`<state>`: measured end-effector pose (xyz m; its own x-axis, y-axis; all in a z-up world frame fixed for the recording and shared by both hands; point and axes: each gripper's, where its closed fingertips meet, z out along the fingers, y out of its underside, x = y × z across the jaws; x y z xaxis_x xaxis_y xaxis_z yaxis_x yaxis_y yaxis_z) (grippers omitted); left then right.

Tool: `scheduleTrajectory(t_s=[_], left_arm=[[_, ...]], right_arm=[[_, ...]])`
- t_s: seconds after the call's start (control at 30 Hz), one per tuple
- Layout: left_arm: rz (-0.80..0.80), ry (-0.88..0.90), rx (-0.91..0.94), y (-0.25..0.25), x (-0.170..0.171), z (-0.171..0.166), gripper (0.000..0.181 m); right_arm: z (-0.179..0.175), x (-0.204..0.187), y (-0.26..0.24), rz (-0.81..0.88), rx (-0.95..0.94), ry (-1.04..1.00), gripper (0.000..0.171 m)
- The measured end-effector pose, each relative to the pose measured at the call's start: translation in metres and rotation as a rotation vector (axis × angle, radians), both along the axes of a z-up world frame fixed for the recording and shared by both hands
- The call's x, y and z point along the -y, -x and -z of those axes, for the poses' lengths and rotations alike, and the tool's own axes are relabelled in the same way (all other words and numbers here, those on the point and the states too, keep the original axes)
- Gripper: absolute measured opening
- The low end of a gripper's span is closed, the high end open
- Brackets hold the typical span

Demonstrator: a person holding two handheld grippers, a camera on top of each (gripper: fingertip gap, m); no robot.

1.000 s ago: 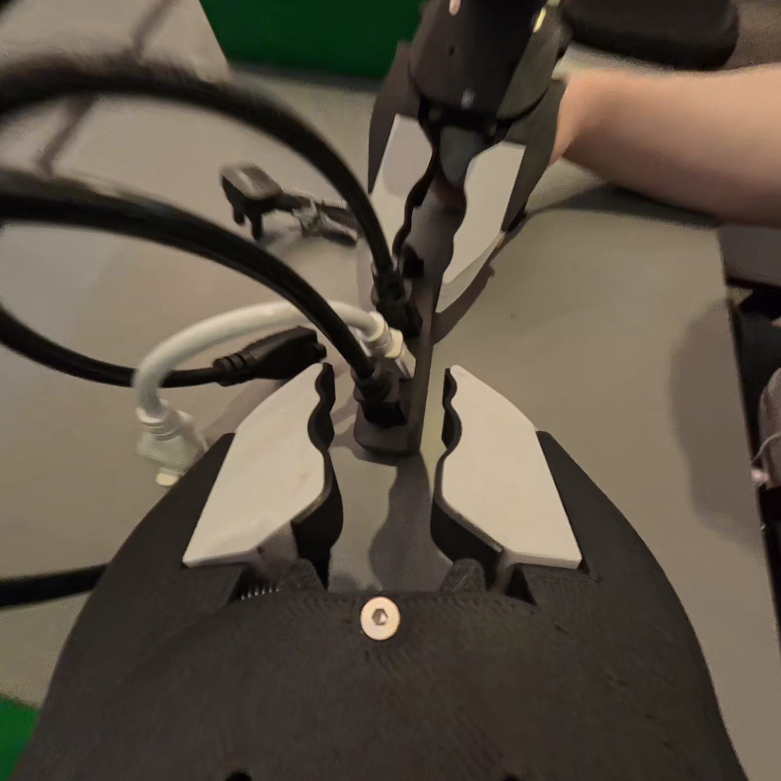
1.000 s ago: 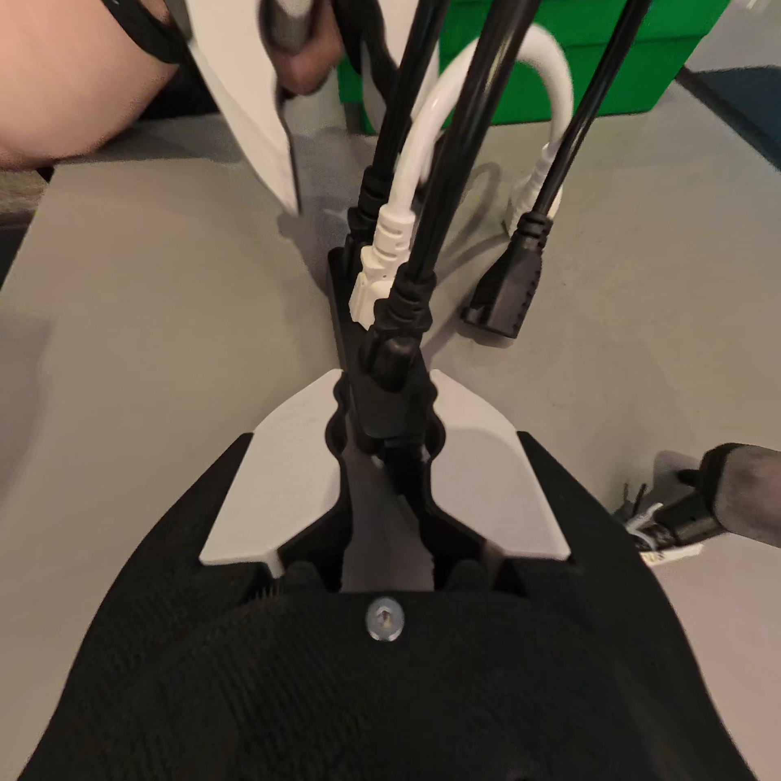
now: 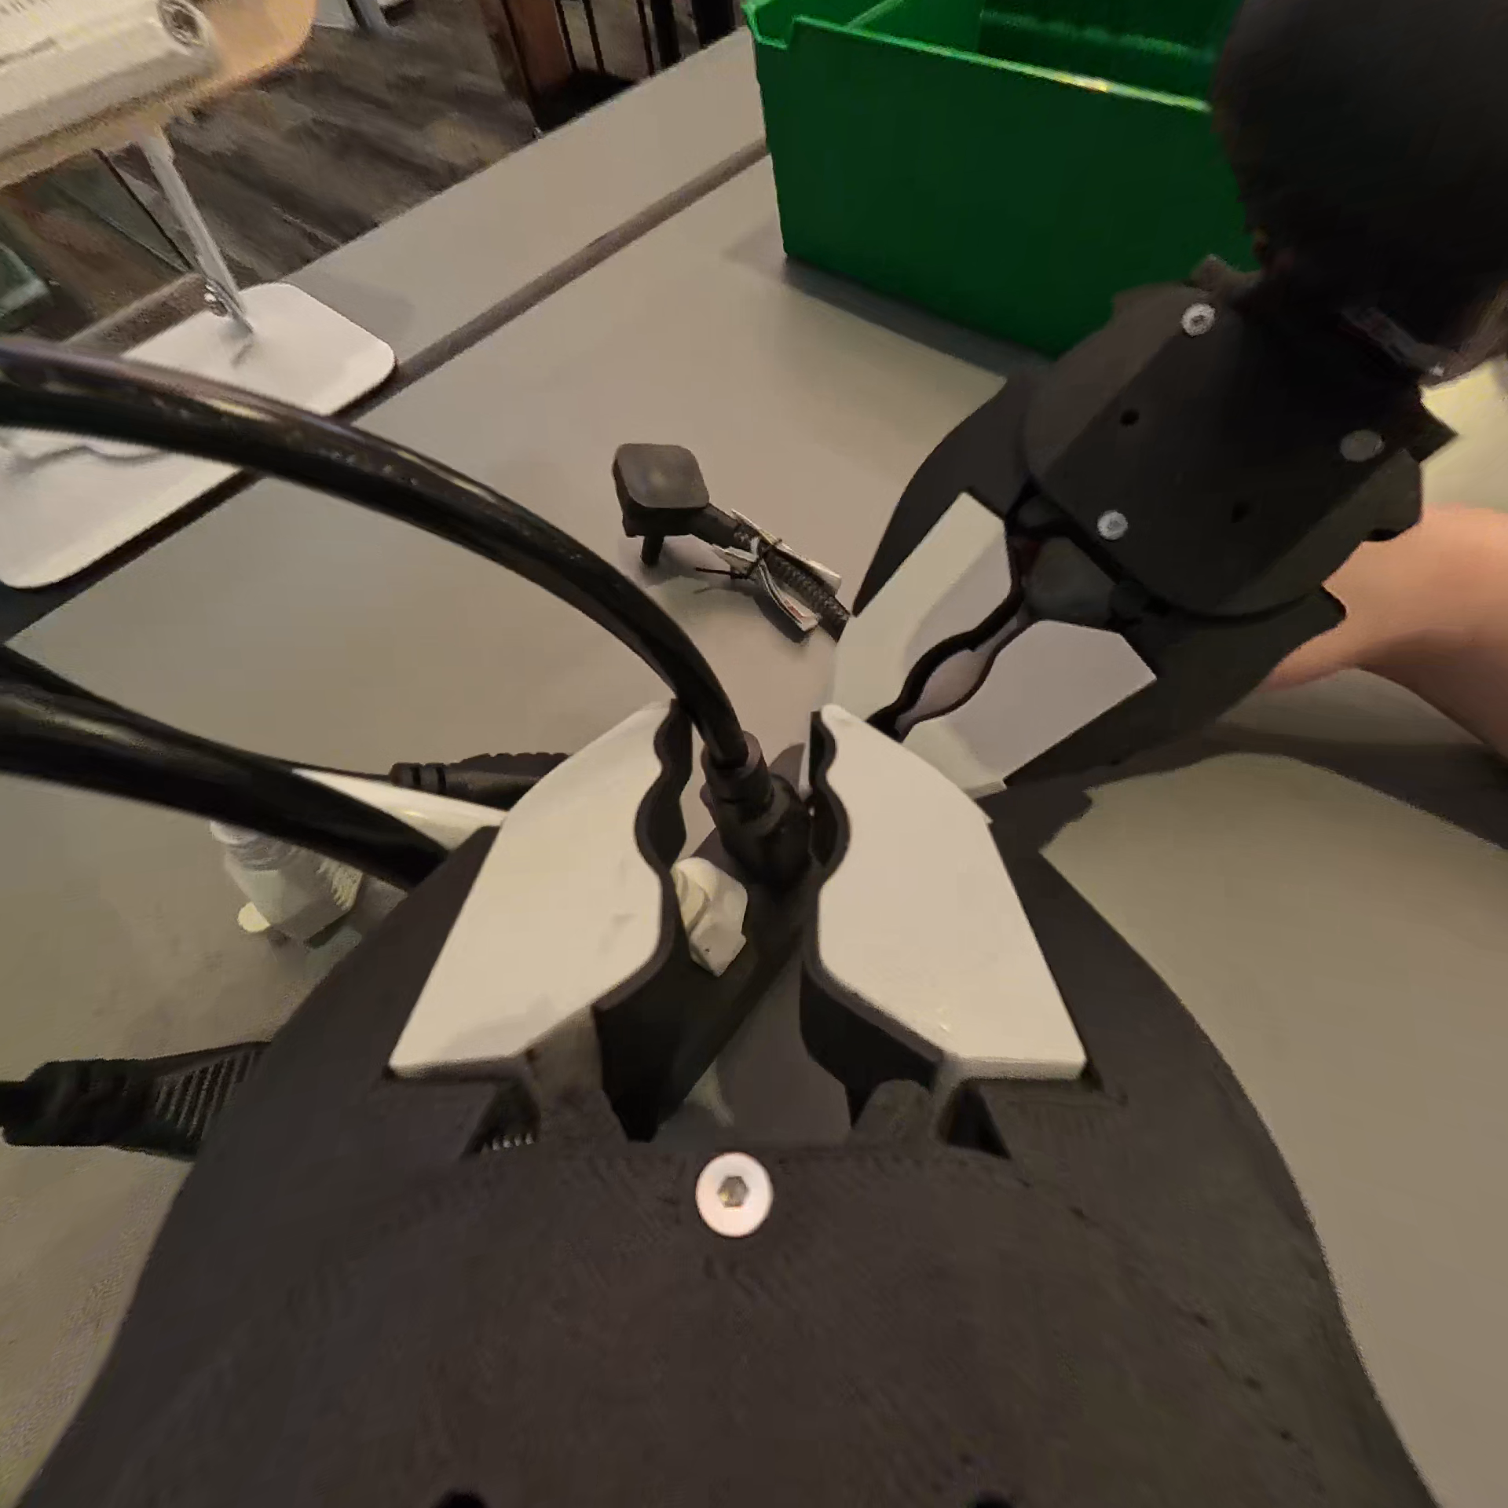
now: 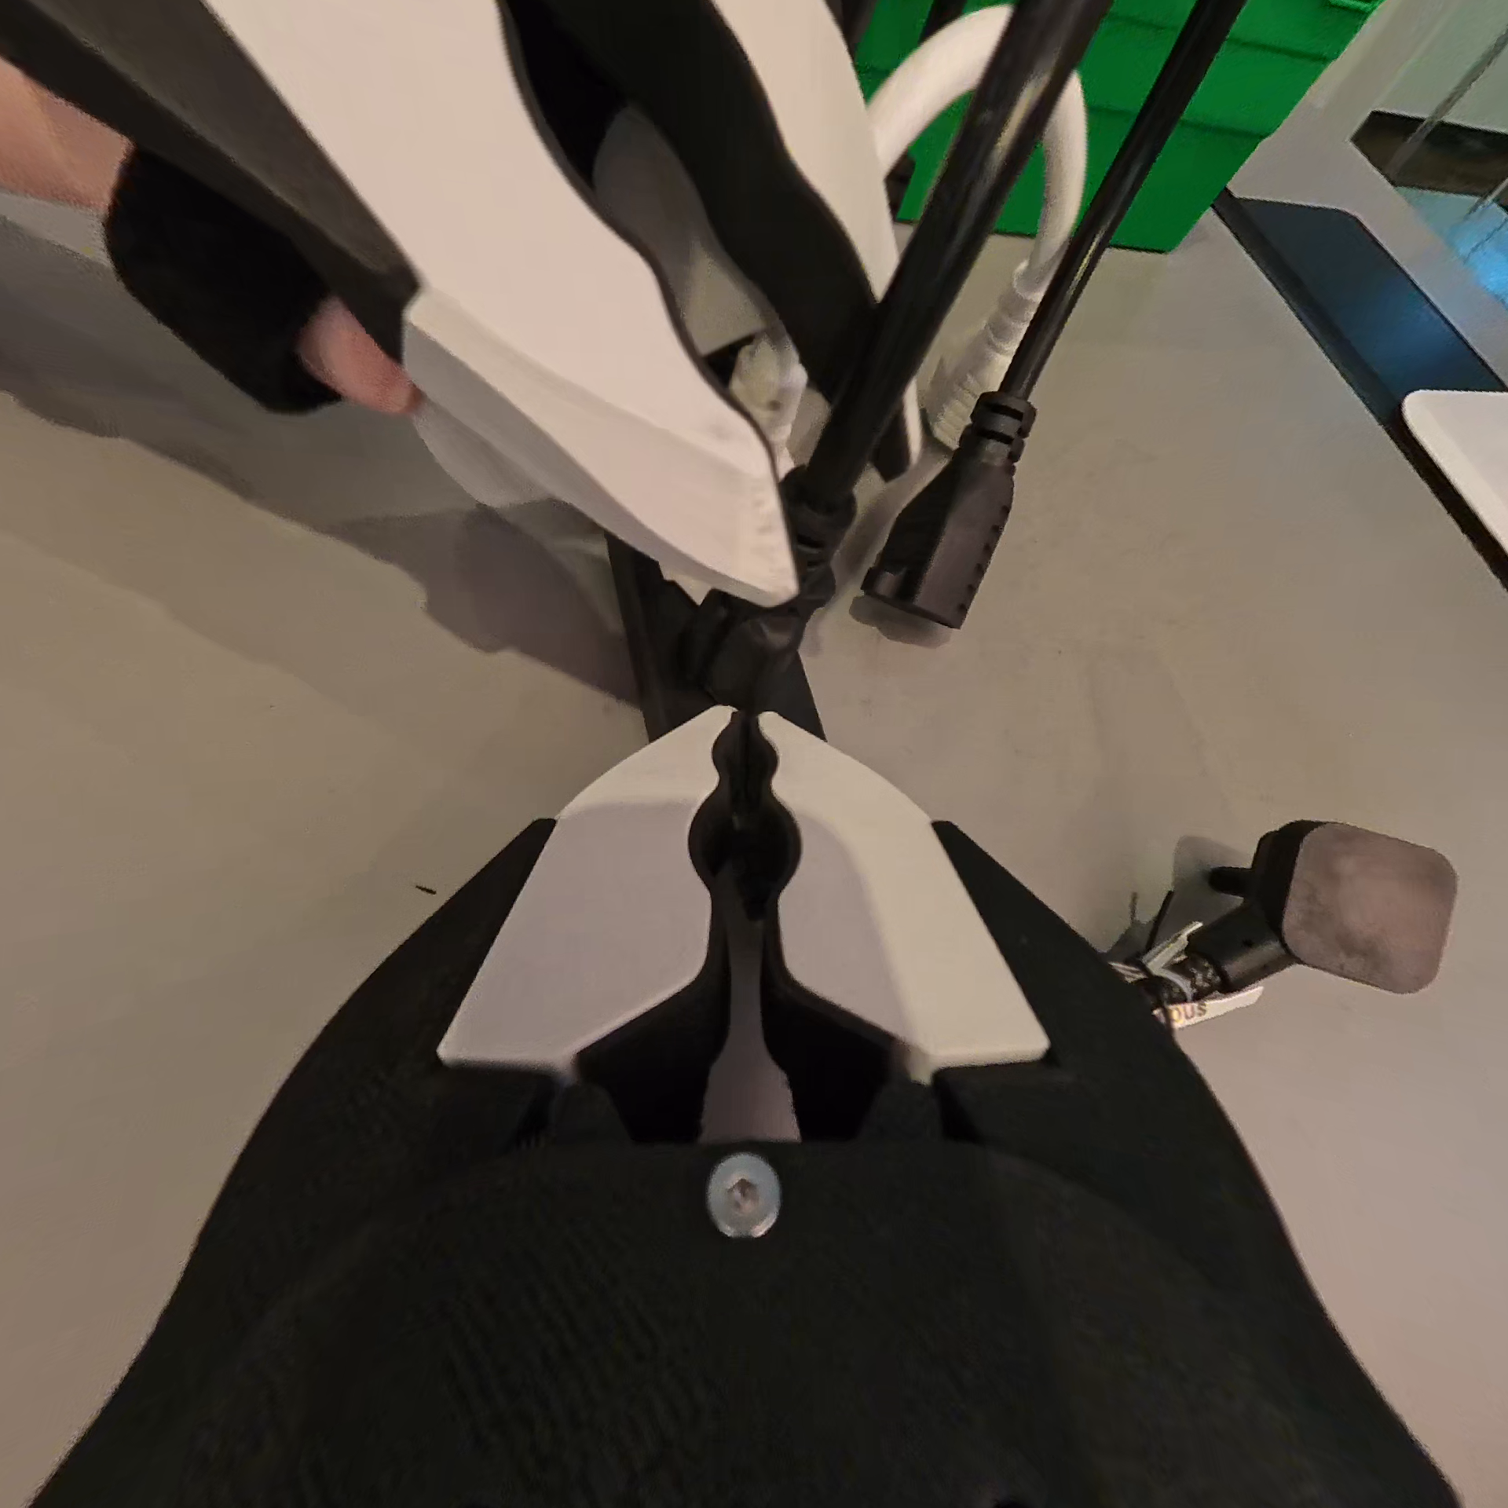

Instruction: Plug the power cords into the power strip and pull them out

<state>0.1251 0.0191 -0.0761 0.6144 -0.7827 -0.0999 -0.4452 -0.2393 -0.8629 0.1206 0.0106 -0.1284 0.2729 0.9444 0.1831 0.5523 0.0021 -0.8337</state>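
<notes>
A black power strip (image 4: 653, 653) lies on the grey table with black and white cords plugged in. My left gripper (image 3: 747, 722) straddles a black plug (image 3: 763, 824) seated in the strip. The jaws are narrow: the right pad touches the plug and a small gap shows on the left. A white plug (image 3: 710, 906) sits just behind it. My right gripper (image 4: 747, 718) is shut on the strip's thin end, facing the left one. It also shows in the left wrist view (image 3: 889, 726). The left gripper's fingers (image 4: 612, 392) fill the top of the right wrist view, over the plug (image 4: 808, 530).
A green bin (image 3: 938, 163) stands at the back. A loose black plug with a tied cable (image 3: 661, 481) lies beyond the strip. A loose black connector (image 4: 938, 538) and a white connector (image 3: 286, 889) lie beside it. A white stand base (image 3: 269, 343) is far left. A person's hand (image 4: 351, 359) holds the left gripper. Spacing between my two grippers at the tips: around 6 cm.
My left gripper moved forward along the strip, past the near plugs, to the far black plug, and its jaws narrowed. My right gripper's jaws closed tighter on the strip's end.
</notes>
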Motion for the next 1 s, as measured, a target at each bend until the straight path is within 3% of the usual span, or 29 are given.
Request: scheduleTrajectory(t_s=[0.07,0.17,0.27,0.43,0.63,0.67,1.0], left_arm=[[-0.04,-0.012,0.012,0.002,-0.005,0.002,0.016],[-0.067,0.022,-0.003,0.001,0.004,0.005,0.026],[-0.117,-0.129,-0.043,0.002,-0.001,0.008,0.026],[-0.222,-0.186,-0.074,0.008,-0.007,0.015,0.017],[-0.266,-0.096,0.002,0.005,-0.008,0.013,0.022],[-0.257,-0.106,-0.028,0.007,-0.009,0.013,0.015],[-0.077,-0.008,-0.015,0.008,-0.002,0.014,0.014]], right_arm=[[0.0,0.0,0.0,0.016,0.012,-0.011,0.001],[0.0,0.0,0.0,0.043,0.024,-0.023,0.002],[0.0,0.0,0.0,0.052,0.01,-0.025,0.002],[0.0,-0.003,0.0,0.081,0.021,-0.062,0.002],[0.0,-0.004,0.0,0.099,0.01,-0.027,0.002],[0.0,-0.004,-0.001,0.1,0.003,-0.016,0.002],[0.002,-0.002,0.0,0.095,0.011,-0.058,0.002]])
